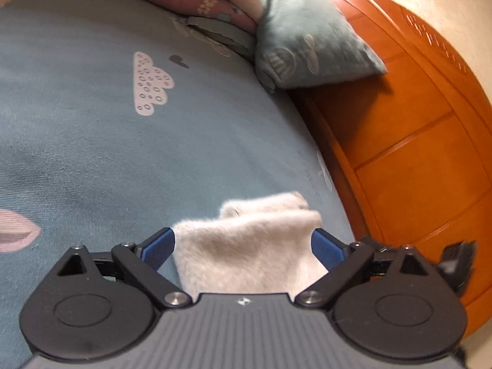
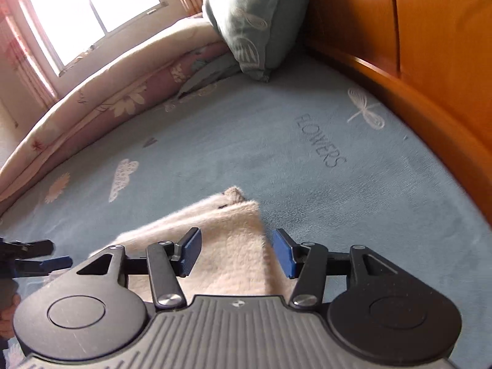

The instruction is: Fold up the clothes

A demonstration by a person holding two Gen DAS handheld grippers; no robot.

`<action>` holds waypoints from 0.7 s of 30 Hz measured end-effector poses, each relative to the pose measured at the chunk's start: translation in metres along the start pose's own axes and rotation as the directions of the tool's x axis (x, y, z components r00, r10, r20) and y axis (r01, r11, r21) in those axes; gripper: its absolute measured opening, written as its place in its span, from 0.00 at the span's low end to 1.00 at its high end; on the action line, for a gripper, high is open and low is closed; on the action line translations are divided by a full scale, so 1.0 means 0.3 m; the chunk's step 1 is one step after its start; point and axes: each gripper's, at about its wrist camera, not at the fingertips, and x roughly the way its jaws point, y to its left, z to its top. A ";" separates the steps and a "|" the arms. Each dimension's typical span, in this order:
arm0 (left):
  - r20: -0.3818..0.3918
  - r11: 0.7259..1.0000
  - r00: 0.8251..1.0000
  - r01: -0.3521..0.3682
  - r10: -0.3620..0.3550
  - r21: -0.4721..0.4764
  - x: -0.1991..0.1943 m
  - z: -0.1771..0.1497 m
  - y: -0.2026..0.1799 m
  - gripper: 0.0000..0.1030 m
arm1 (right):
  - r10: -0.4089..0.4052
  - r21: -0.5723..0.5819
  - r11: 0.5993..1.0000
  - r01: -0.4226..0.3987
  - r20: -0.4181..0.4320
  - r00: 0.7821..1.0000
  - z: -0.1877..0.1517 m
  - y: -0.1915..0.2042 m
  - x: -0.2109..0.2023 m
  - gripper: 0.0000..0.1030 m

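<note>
Right claw (image 2: 236, 253): jaws parted, blue pads off the cloth, gripping nothing. Left claw (image 1: 243, 250): wide open, likewise empty. Cream fleece garment (image 2: 227, 246): folded, on blue bedsheet (image 2: 246, 141), directly beneath both claws, long axis running ahead toward pillow (image 2: 255, 21).

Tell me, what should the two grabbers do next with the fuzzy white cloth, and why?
Probably lift both away, then come back for another fold. The left gripper and right gripper both stand open, pads clear of the cloth, which already lies folded on the bed sheet. So they look done with this fold, though I can't see the whole cloth.
</note>
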 end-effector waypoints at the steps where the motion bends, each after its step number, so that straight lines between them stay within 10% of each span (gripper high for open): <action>1: -0.014 1.000 1.000 -0.005 0.006 0.022 -0.023 -0.013 -0.034 0.92 | 0.005 -0.005 1.000 -0.005 0.011 1.000 0.005 0.009 -0.061 0.58; 9: -0.093 0.983 0.995 0.044 -0.028 0.176 -0.244 -0.202 -0.276 0.94 | 0.198 0.094 0.975 -0.201 0.048 0.979 -0.071 0.049 -0.464 0.71; 17: -0.187 0.930 0.958 -0.143 0.216 0.340 -0.296 -0.563 -0.291 0.95 | 0.290 0.388 0.876 -0.285 0.046 0.956 -0.368 -0.041 -0.283 0.71; 21: -0.156 0.916 0.961 -0.156 0.227 0.370 -0.377 -0.685 -0.280 0.95 | 0.274 0.465 0.847 -0.258 0.033 0.961 -0.513 -0.092 -0.251 0.71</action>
